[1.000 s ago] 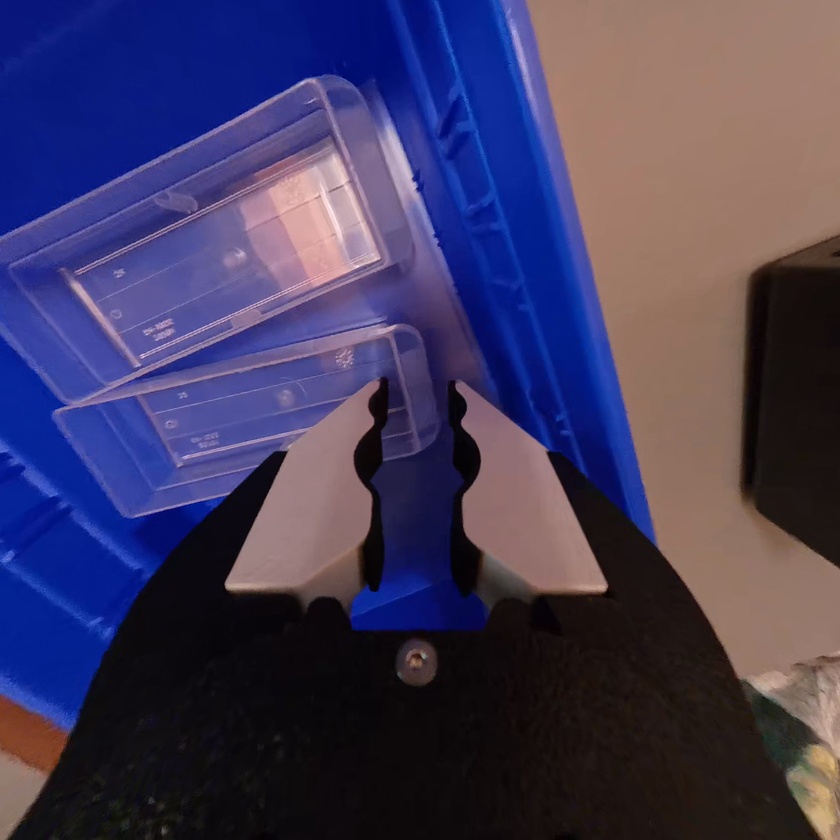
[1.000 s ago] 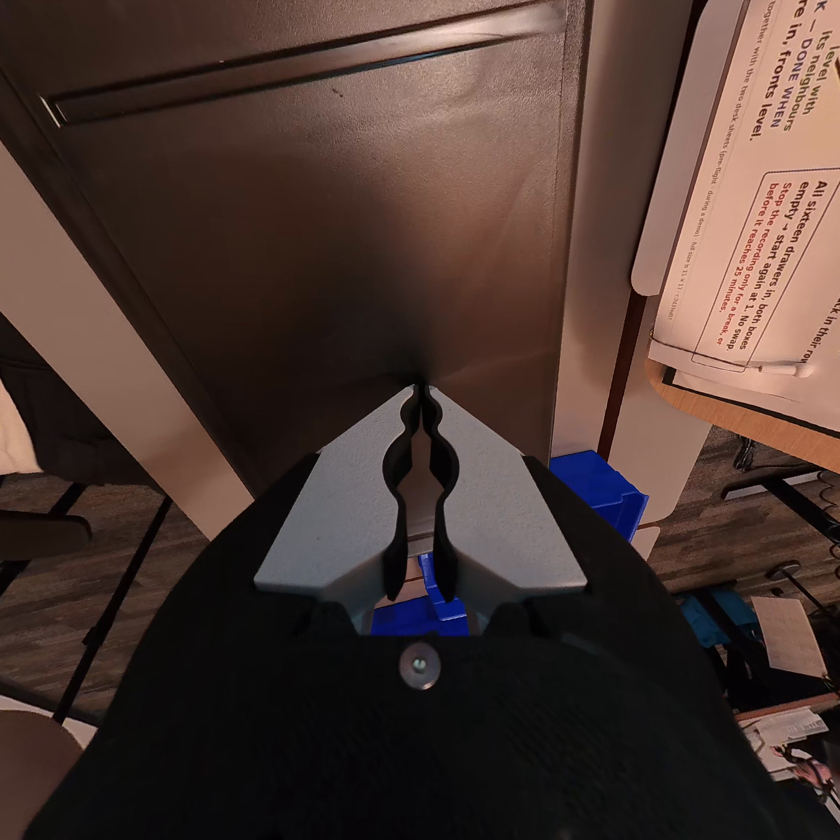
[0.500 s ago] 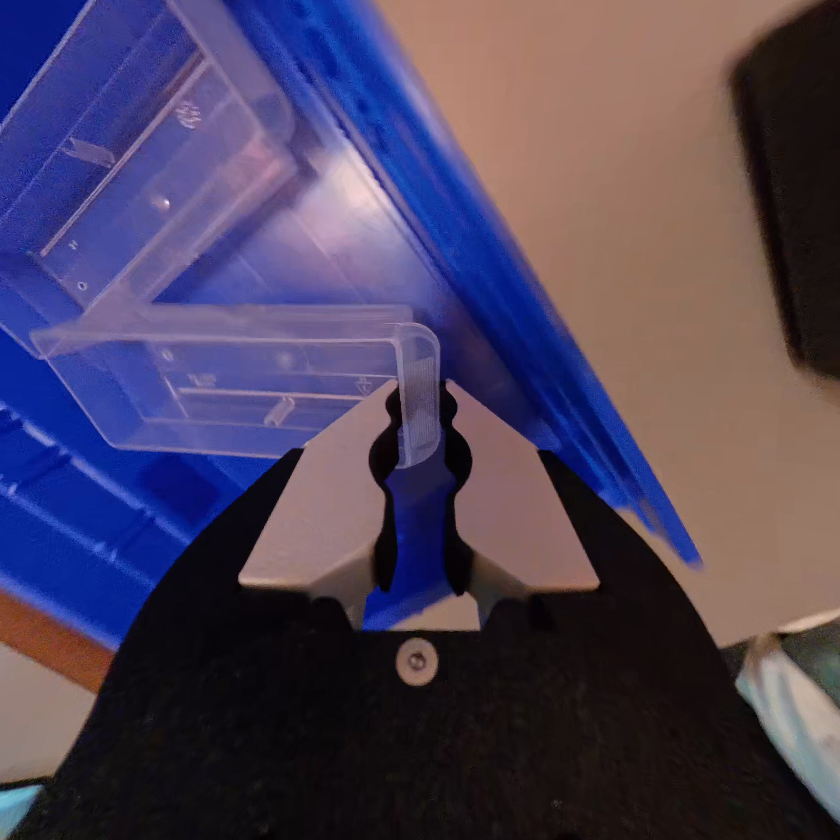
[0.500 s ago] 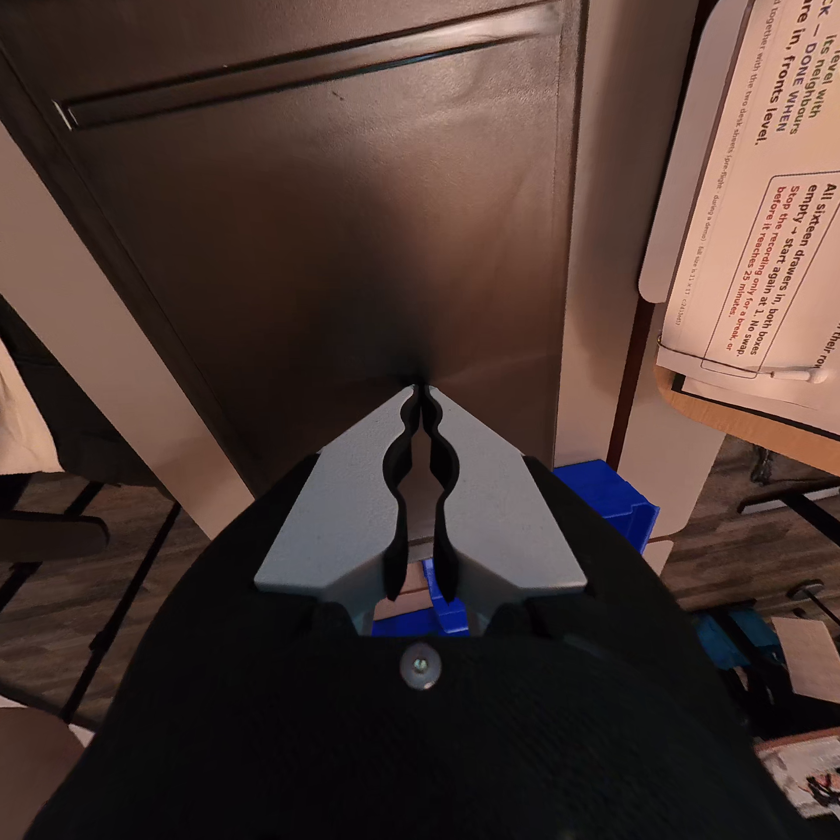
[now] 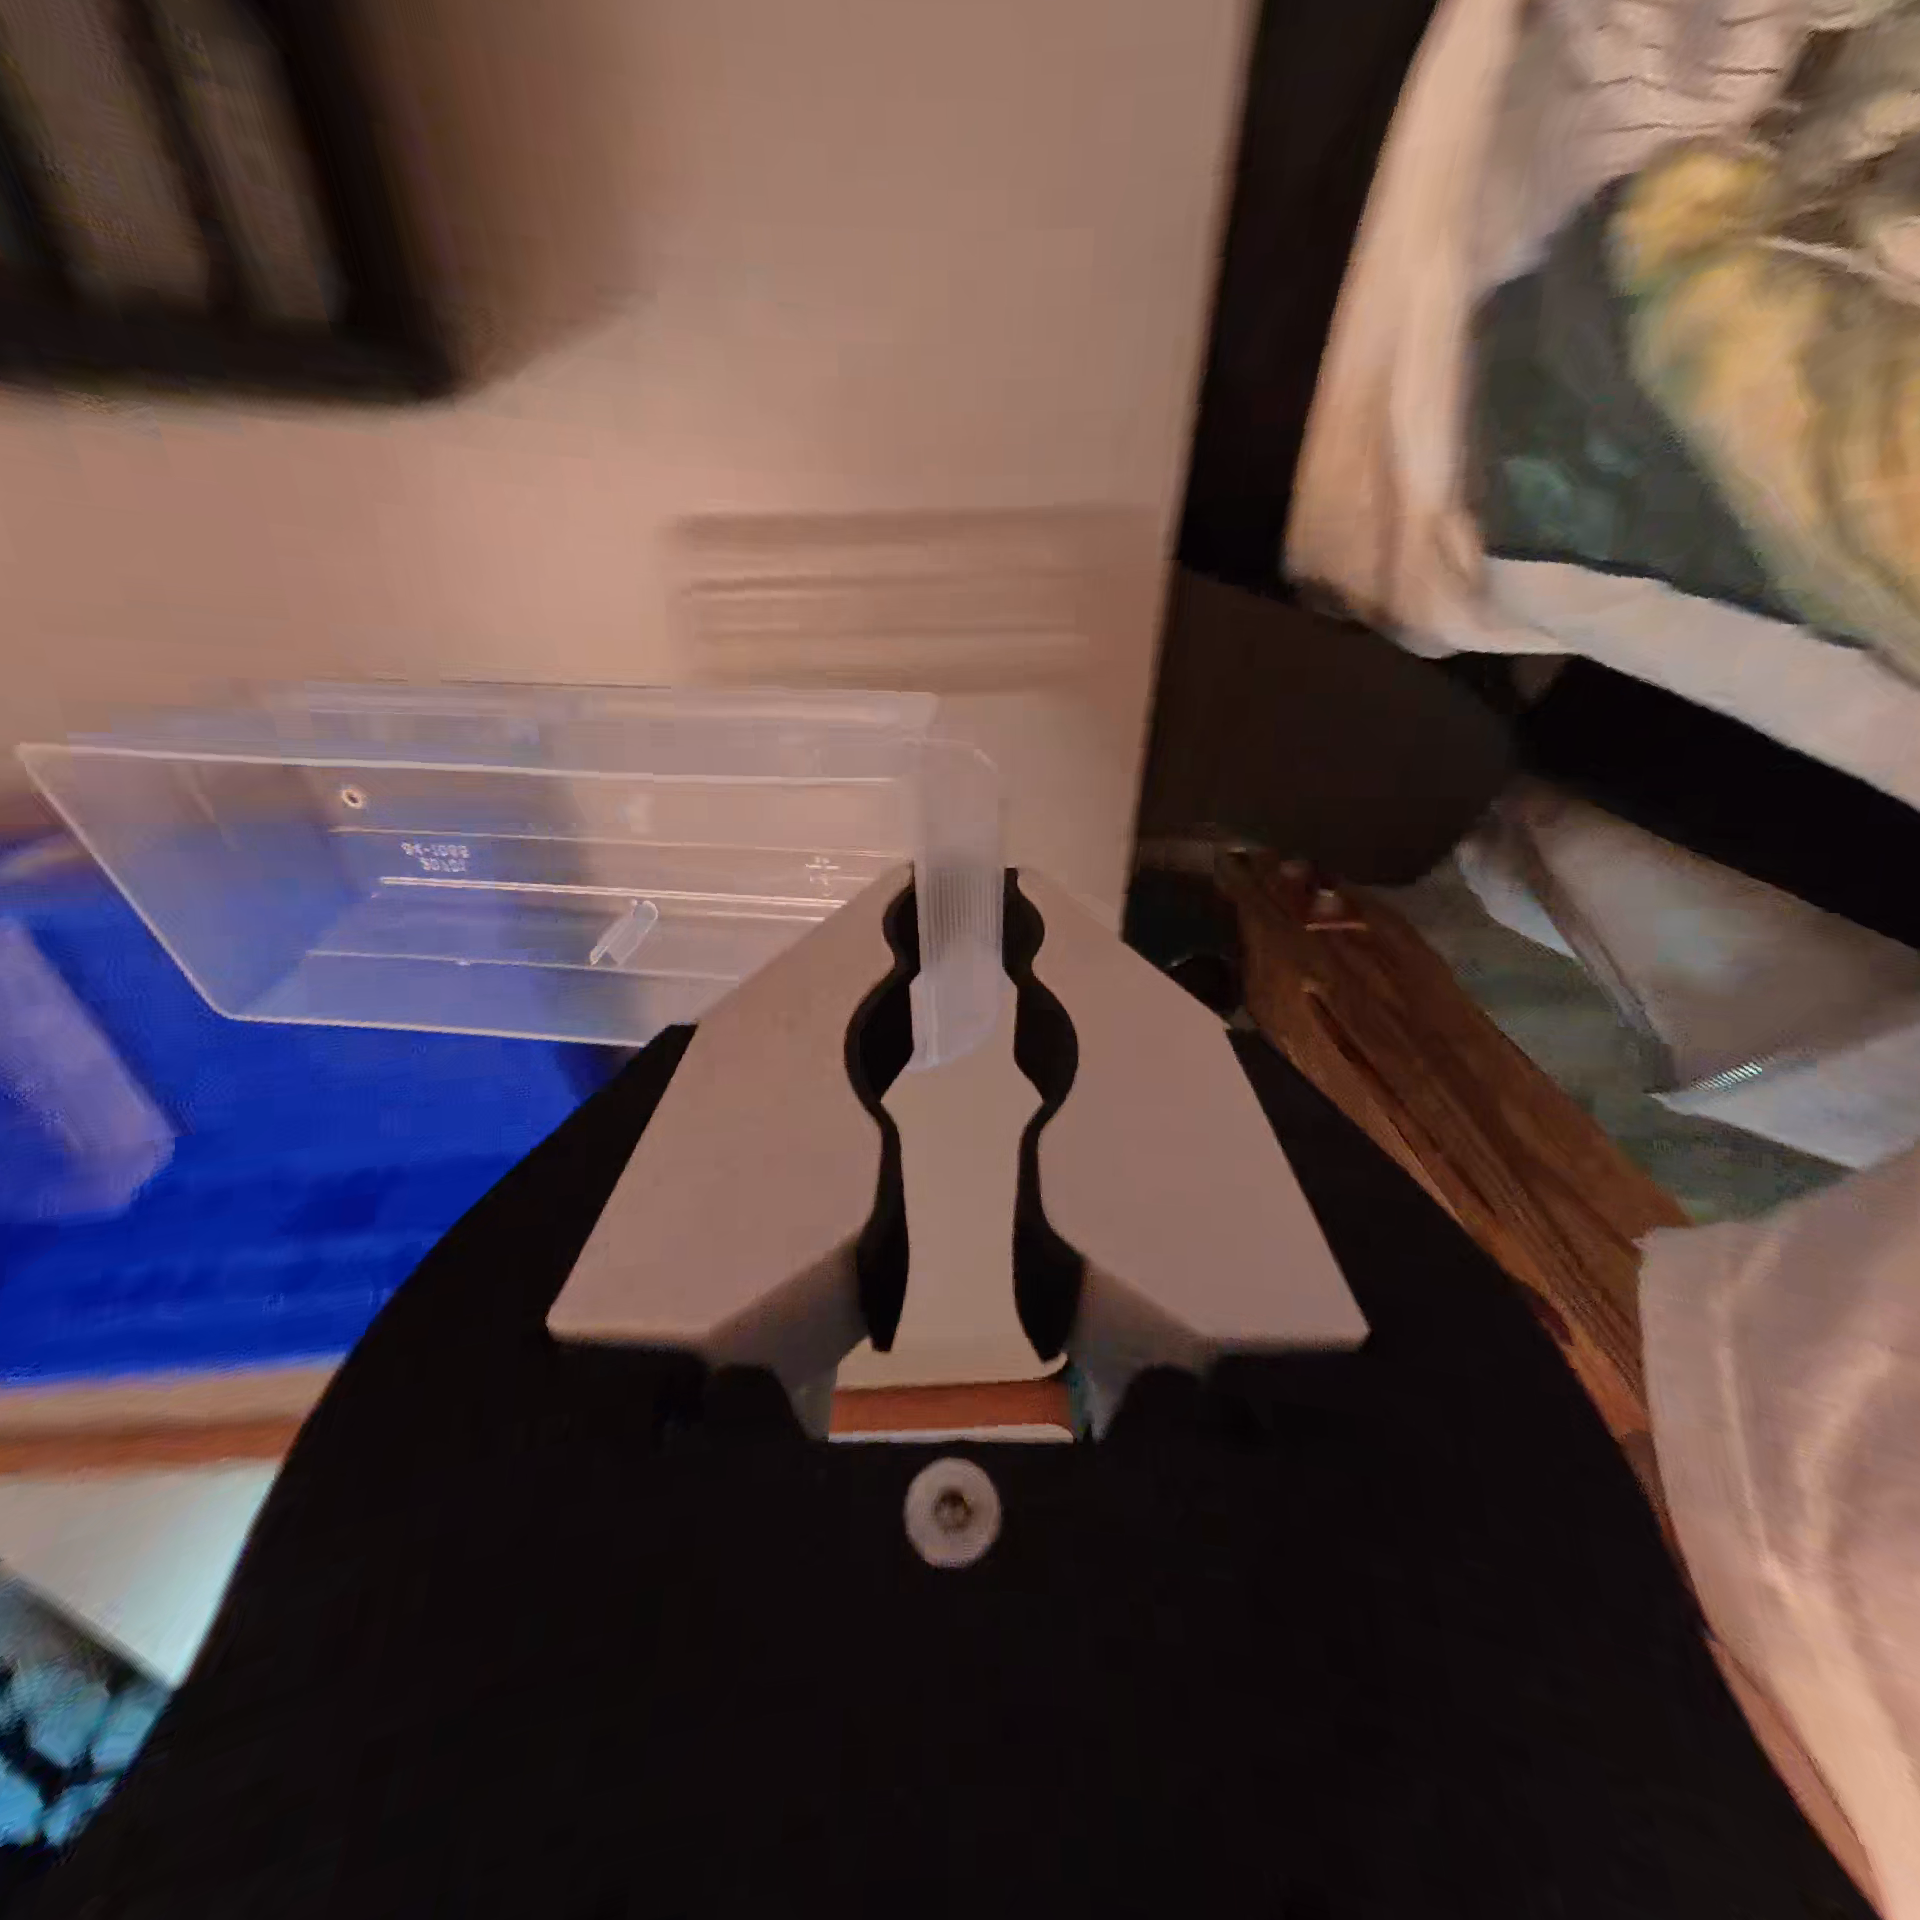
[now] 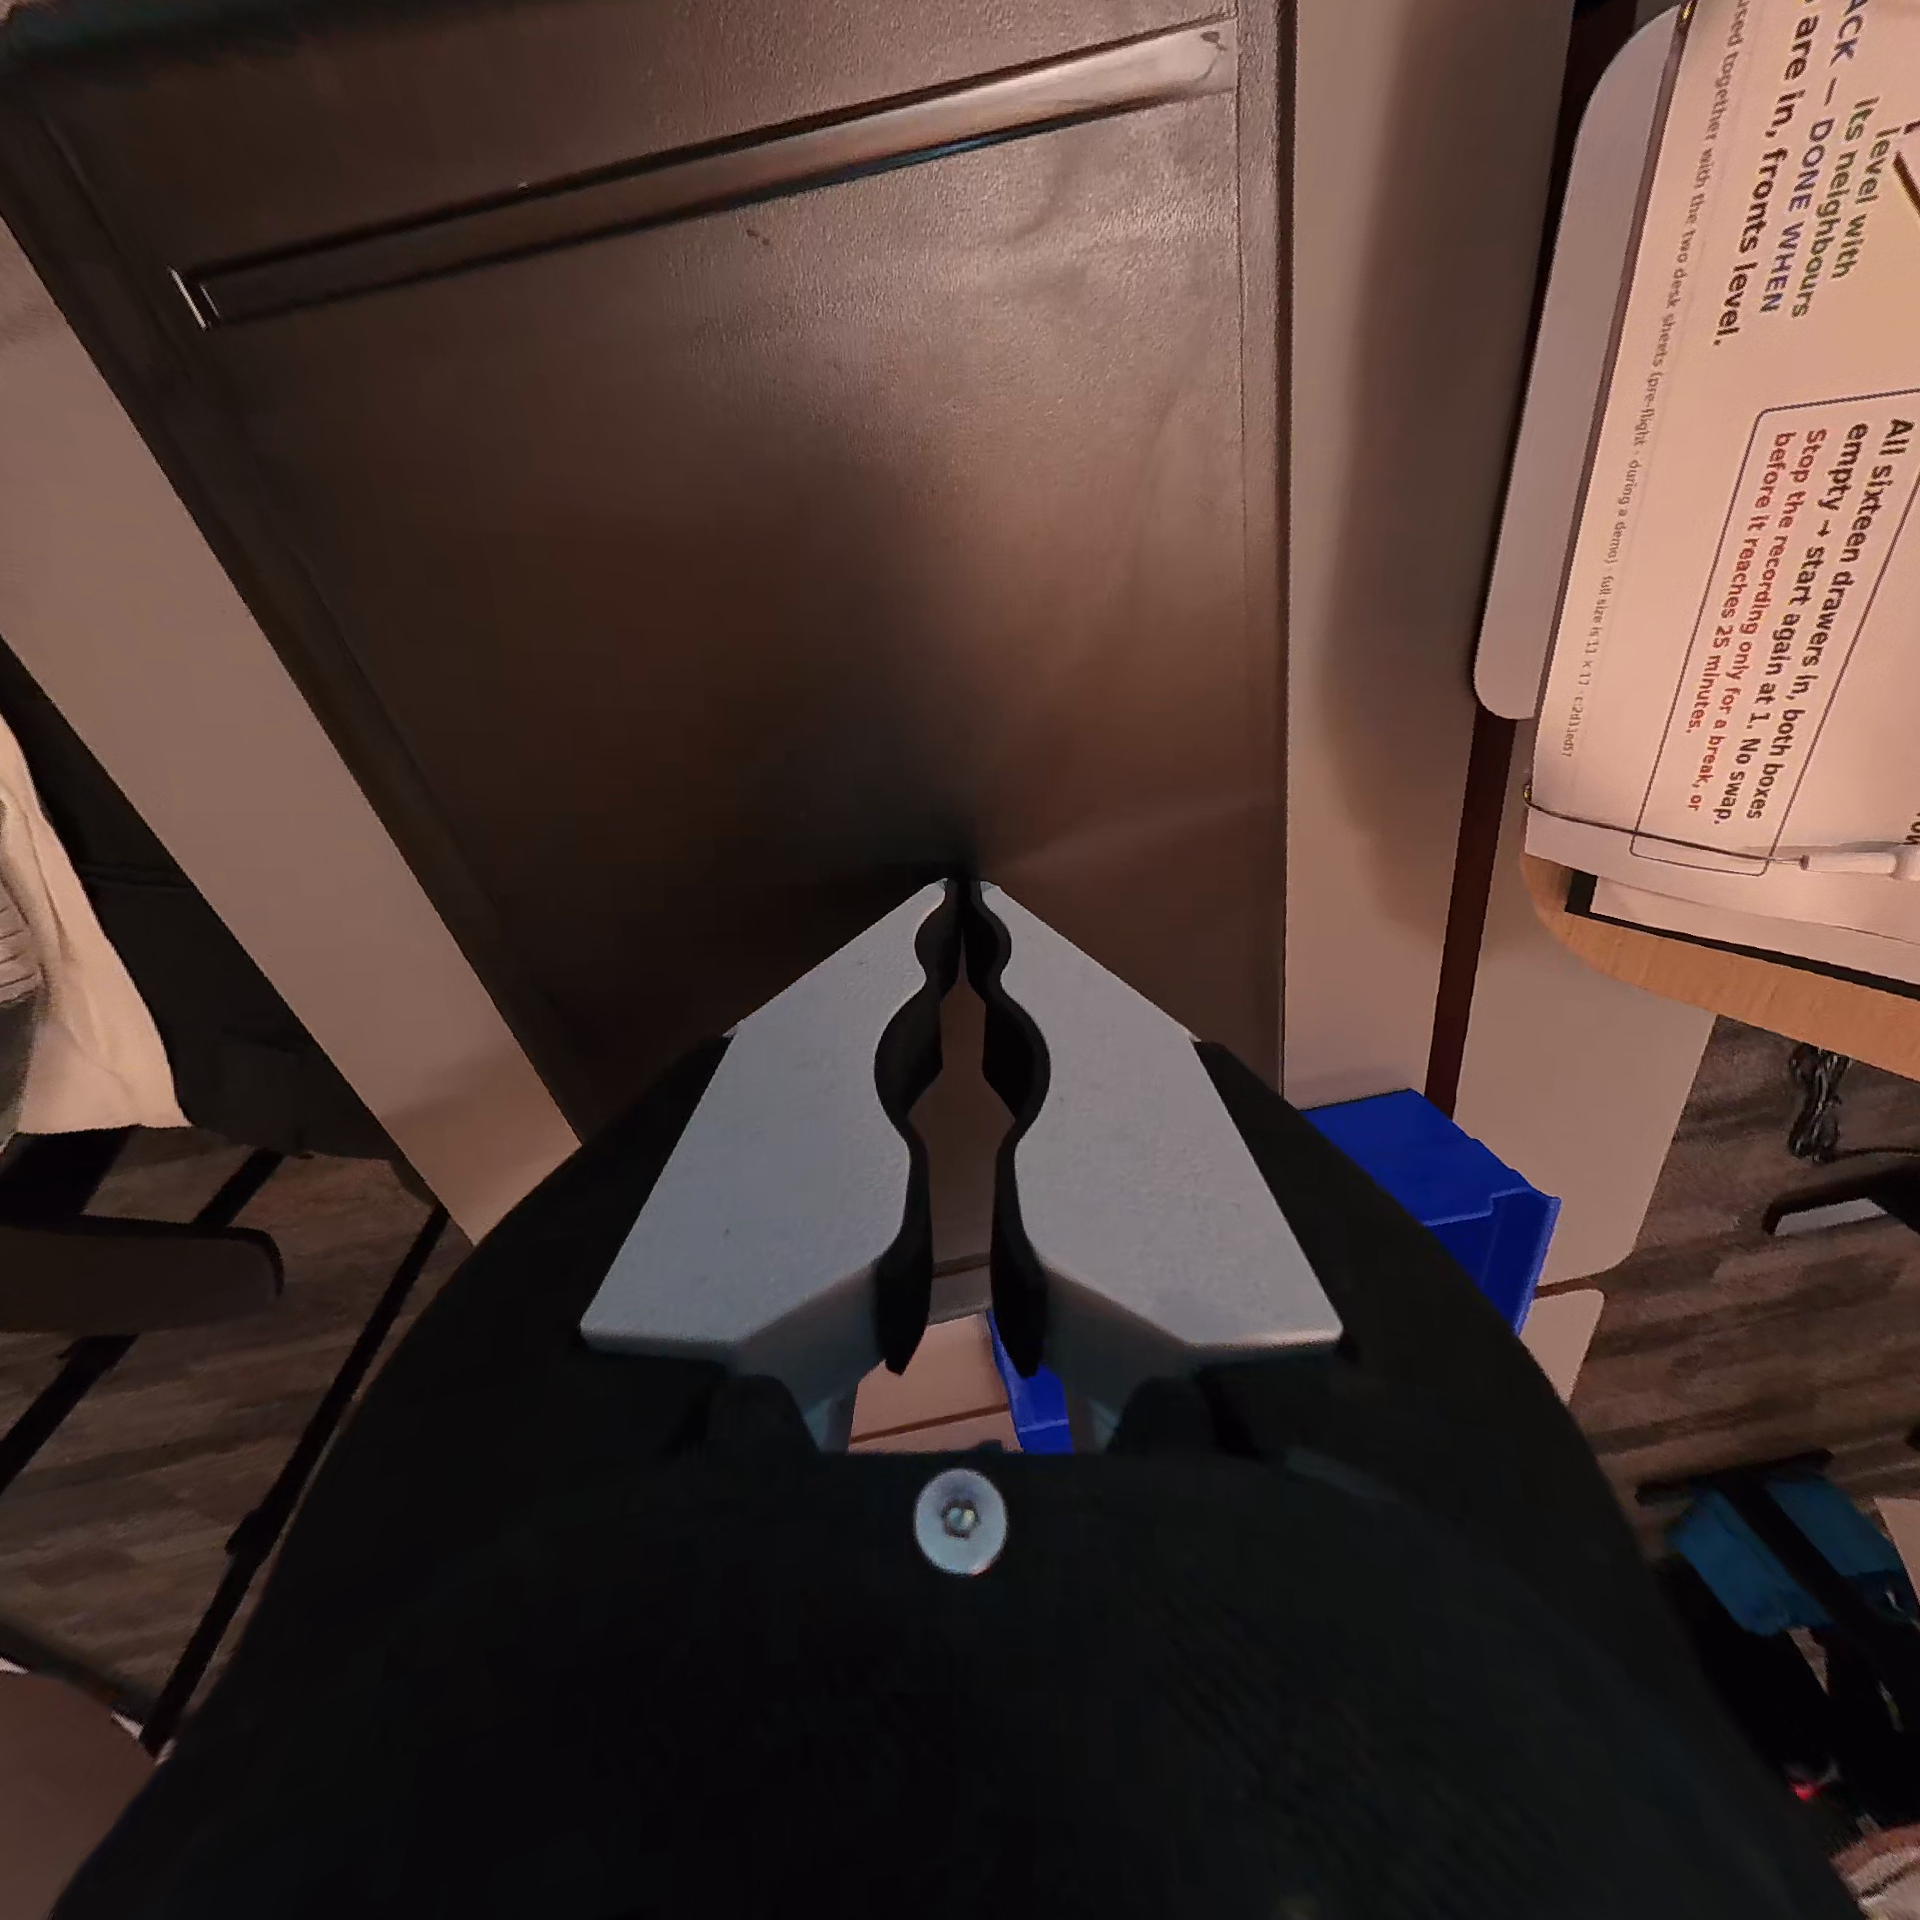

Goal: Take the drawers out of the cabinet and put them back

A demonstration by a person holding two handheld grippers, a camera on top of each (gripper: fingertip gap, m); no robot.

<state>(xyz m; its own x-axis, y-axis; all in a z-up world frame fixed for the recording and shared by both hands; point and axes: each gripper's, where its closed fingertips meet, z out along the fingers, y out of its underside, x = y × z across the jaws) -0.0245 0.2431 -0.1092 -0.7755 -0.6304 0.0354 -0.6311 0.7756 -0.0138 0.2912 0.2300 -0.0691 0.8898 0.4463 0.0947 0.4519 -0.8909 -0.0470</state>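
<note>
Drawer [image 5: 499, 873], clear plastic, is pinched by its front pull tab in the left hand-held gripper [image 5: 958, 894]: tab runs upright between the jaws, which are closed down on it w/ only the tab's thickness between them. Drawer body sticks out to the left of the gripper, long axis running sideways across the left wrist view, roughly at right angles to the gripper's fingers, open side turned toward the camera. It hangs in the air above a blue bin [image 5: 208, 1195] that sits on the tabletop [image 5: 156, 1413]; not touching the bin as far as I can tell, though the view is motion-blurred. A dark slotted thing at upper left [image 5: 208, 187] may be the cabinet, too blurred to say for sure. Crumpled cloth [image 5: 1714, 312] at right, well apart from the drawer. Right hand-held gripper [image 6: 961, 885] has its tips pressed together on nothing, pointed at a dark cabinet side panel [image 6: 727, 571]; another blue bin [image 6: 1434, 1174] shows beside it, low right, and a printed sheet [image 6: 1745, 468] at far right. Judgement: left is the only one carrying, so the re-insert falls to it. Since the drawer trails off sideways from the grip, its back end must swing round to face a slot before it can slide in; a tab-only hold could let it droop or twist.
</note>
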